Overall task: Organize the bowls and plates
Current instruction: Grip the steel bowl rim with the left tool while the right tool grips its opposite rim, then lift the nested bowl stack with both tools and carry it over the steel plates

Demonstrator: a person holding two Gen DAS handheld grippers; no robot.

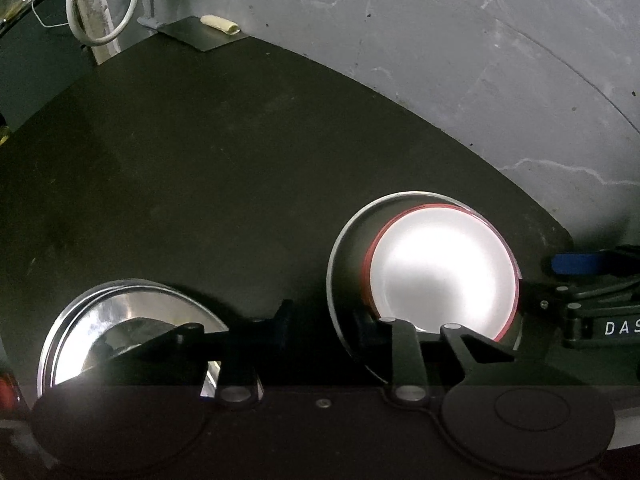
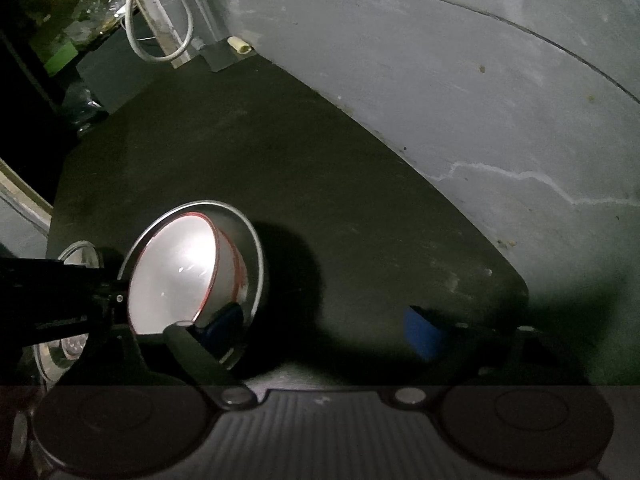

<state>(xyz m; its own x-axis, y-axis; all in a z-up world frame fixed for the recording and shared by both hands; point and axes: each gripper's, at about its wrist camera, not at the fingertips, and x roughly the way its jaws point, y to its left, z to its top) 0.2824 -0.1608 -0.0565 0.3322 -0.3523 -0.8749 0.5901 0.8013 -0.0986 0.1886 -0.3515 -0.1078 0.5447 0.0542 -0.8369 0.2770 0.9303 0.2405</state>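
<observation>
A steel bowl (image 1: 336,264) stands on the dark table (image 1: 200,160) with a white, red-rimmed bowl (image 1: 440,268) nested inside it, leaning toward one side. My left gripper (image 1: 324,322) straddles the steel bowl's near-left rim, one finger outside and one inside, and a gap still shows between pads and wall. My right gripper (image 2: 324,326) is open wide. Its left blue pad (image 2: 224,320) sits inside the steel bowl (image 2: 256,264) beside the white bowl (image 2: 176,272), and its right pad (image 2: 424,332) hangs over bare table. A stack of steel plates (image 1: 120,320) lies at the lower left.
A grey concrete wall (image 1: 480,60) runs close behind the table's curved far edge. A white cable loop (image 1: 100,8) hangs at the back left. A small cream tube (image 1: 220,24) lies on a metal sheet in the far corner. The plates (image 2: 76,252) sit left of the bowls.
</observation>
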